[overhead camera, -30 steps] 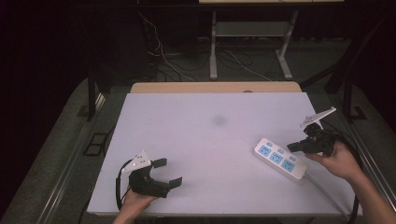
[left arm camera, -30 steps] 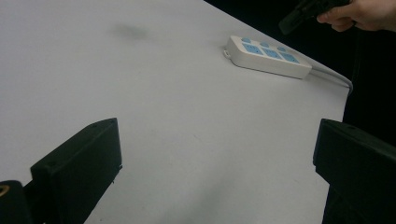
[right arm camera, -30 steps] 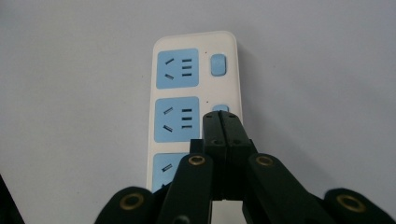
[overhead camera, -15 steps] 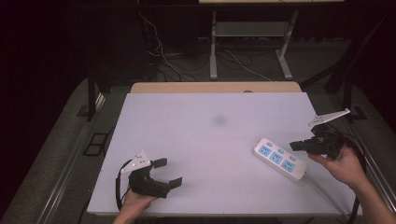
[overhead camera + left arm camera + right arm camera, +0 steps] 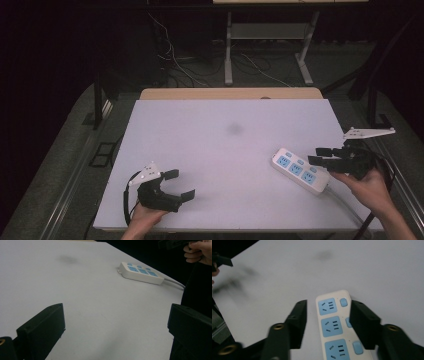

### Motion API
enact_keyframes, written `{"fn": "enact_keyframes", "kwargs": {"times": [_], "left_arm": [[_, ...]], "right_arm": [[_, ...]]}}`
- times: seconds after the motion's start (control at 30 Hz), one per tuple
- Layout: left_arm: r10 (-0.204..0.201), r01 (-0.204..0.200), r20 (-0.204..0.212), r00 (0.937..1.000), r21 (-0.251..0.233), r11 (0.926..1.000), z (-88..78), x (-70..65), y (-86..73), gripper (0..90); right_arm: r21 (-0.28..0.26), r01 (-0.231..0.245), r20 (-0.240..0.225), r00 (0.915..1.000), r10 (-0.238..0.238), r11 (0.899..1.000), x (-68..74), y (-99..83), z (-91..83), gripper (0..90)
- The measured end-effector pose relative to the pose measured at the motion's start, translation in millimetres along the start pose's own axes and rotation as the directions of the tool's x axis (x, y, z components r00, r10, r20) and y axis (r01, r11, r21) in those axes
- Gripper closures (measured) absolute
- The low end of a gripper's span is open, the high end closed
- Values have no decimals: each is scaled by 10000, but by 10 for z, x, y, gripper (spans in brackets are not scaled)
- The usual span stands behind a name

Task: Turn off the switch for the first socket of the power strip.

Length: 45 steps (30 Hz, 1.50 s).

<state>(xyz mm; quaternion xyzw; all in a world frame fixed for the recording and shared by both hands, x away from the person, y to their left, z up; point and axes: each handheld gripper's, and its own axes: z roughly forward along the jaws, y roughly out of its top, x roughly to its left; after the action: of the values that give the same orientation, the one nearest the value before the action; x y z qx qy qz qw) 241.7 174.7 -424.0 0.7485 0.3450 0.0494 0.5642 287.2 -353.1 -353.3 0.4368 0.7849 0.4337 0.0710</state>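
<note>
Versus a second back, my right gripper [image 5: 325, 156] has pulled off toward the worktop's right edge and lifted a bit; its jaws, pressed together then, have just been opening and now stand spread. The white power strip [image 5: 300, 171] hasn't shifted — it lies flat near the right edge of the white worktop [image 5: 225, 150], toward the near side, angled, its cable running off toward the near right corner. My left gripper [image 5: 176, 185] hasn't moved, parked near the near left corner, jaws spread wide with bare worktop between them.

No containers on the worktop.

In the right gripper view the power strip [image 5: 334, 322] runs up between the two black jaws — the jaws sit either side of it and look clear of it, no pinch. Three blue sockets, each with a blue switch. In the left gripper view the strip [image 5: 141, 272] sits well apart, far across the worktop.
</note>
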Motion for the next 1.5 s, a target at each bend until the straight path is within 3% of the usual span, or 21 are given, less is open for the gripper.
{"fn": "enact_keyframes", "kwargs": {"times": [0.03, 0.1, 0.13, 0.23, 0.27, 0.63, 0.87, 1.27, 1.5], "left_arm": [[2, -2, -3, 10000, 6, 10000, 1, 0, 0, 0], [14, -14, -5, 10000, 11, 10000, 2, 0, -1, 0], [8, -8, 6, 10000, 9, 10000, 2, 0, -1, 0], [-12, 12, -1, 10000, 0, 10000, -2, 0, -1, 0], [2, -2, 1, 10000, 10, 10000, -3, 2, 0, 0], [-14, 14, -18, 10000, -8, 10000, -11, 4, 0, 0], [0, -1, -21, 10000, -4, 10000, -14, 5, -1, 0], [45, -45, -41, 10000, 76, 10000, -11, 9, -2, 0], [79, -78, -34, 10000, 148, 9999, -5, 13, -3, 0]], "right_arm": [[0, 0, 0, 10000, 0, 10000, 0, 0, 0, 406], [-206, -111, -1, 9999, 111, 9997, 41, -23, 3, 294], [-399, -185, -74, 9998, 182, 9990, 88, -44, 9, 146], [-654, -127, -99, 9999, 120, 9978, 137, -73, 11, 85], [-737, -99, -109, 9999, 91, 9972, 161, -87, 12, 0], [-1206, -204, -387, 9991, 158, 9925, 265, -250, 94, 1], [-1498, -324, -796, 9966, 207, 9882, 307, -377, 183, 1], [-1346, -241, -1154, 9933, 85, 9906, 386, -552, 368, 2], [-989, -99, -1254, 9921, -26, 9950, 438, -648, 489, 2]]}}
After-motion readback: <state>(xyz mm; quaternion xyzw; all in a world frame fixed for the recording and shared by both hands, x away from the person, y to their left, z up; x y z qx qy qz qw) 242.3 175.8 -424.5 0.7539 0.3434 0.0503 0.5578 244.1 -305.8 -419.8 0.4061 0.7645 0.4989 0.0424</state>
